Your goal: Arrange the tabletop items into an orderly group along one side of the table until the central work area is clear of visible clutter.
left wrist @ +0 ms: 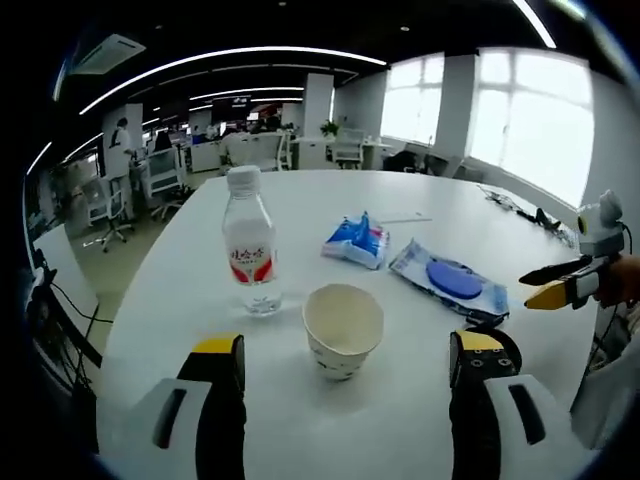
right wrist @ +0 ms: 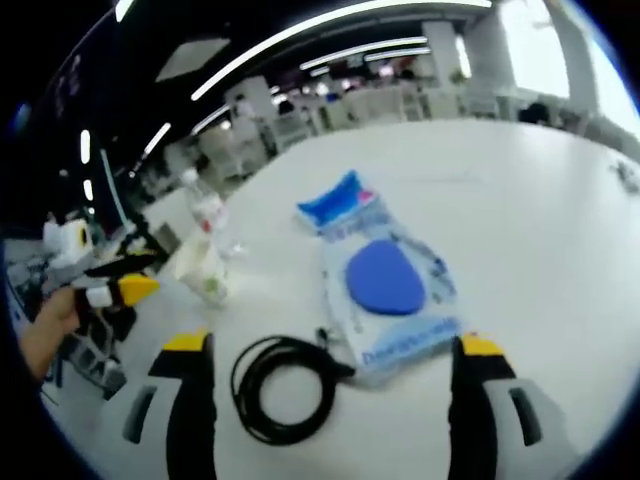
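On the white round table (left wrist: 300,430), a clear water bottle (left wrist: 248,245) with a red label stands upright. A white paper cup (left wrist: 342,325) sits just ahead of my left gripper (left wrist: 348,345), which is open with the cup between its jaw lines. Further back lie a blue tissue pack (left wrist: 357,240) and a wipes pack (left wrist: 450,280) with a blue lid. My right gripper (right wrist: 333,347) is open over a coiled black cable (right wrist: 285,385) and the near end of the wipes pack (right wrist: 390,285). The tissue pack (right wrist: 335,205), the bottle (right wrist: 208,215) and the cup (right wrist: 205,270) lie beyond.
The right gripper (left wrist: 565,285) reaches in over the table's right edge. The left gripper (right wrist: 118,288) is held by a hand (right wrist: 45,335) at the left. Office chairs (left wrist: 110,205) and desks stand behind the table, and a thin cord (left wrist: 520,205) lies by the window side.
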A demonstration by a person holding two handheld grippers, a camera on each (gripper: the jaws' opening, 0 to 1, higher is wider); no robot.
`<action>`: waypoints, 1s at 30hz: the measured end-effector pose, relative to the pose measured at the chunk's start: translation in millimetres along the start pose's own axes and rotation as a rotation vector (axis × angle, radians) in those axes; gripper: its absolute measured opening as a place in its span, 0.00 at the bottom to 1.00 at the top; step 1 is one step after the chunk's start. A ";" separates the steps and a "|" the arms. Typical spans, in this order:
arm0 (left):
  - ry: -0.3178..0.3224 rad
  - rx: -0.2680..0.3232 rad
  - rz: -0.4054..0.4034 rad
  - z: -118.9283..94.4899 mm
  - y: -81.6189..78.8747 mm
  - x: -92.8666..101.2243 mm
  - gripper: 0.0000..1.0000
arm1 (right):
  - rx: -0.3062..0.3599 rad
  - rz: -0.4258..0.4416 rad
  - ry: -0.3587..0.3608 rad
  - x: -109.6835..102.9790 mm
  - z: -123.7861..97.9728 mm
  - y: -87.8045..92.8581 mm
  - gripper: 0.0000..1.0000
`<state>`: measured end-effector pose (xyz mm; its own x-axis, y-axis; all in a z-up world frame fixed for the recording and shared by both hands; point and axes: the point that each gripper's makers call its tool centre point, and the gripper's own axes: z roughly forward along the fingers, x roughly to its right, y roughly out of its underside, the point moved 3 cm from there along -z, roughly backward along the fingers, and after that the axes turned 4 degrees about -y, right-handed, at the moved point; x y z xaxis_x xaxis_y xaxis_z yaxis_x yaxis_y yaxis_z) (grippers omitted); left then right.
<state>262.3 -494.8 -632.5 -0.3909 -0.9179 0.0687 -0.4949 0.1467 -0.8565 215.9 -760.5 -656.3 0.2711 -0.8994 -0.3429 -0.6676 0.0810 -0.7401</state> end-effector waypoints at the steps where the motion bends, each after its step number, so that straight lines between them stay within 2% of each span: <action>1: -0.009 0.000 0.010 2.4 1.0 -1.1 0.79 | 0.000 -0.003 0.002 0.1 0.2 0.0 0.95; 13: -0.027 -0.009 0.031 23.5 8.1 -3.8 0.70 | -0.007 -0.011 0.005 -1.6 2.4 0.9 0.95; 19: -0.025 0.001 0.029 28.9 7.8 -1.5 0.66 | 0.000 -0.032 0.007 -1.9 2.3 -0.6 0.95; 30: -0.022 0.006 0.036 38.6 5.3 2.6 0.56 | 0.005 -0.005 0.000 -0.9 3.6 -3.4 0.93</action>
<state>288.6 -510.7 -656.5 -0.3910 -0.9200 0.0264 -0.4758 0.1775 -0.8615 220.4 -758.5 -655.6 0.2745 -0.8997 -0.3393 -0.6631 0.0784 -0.7444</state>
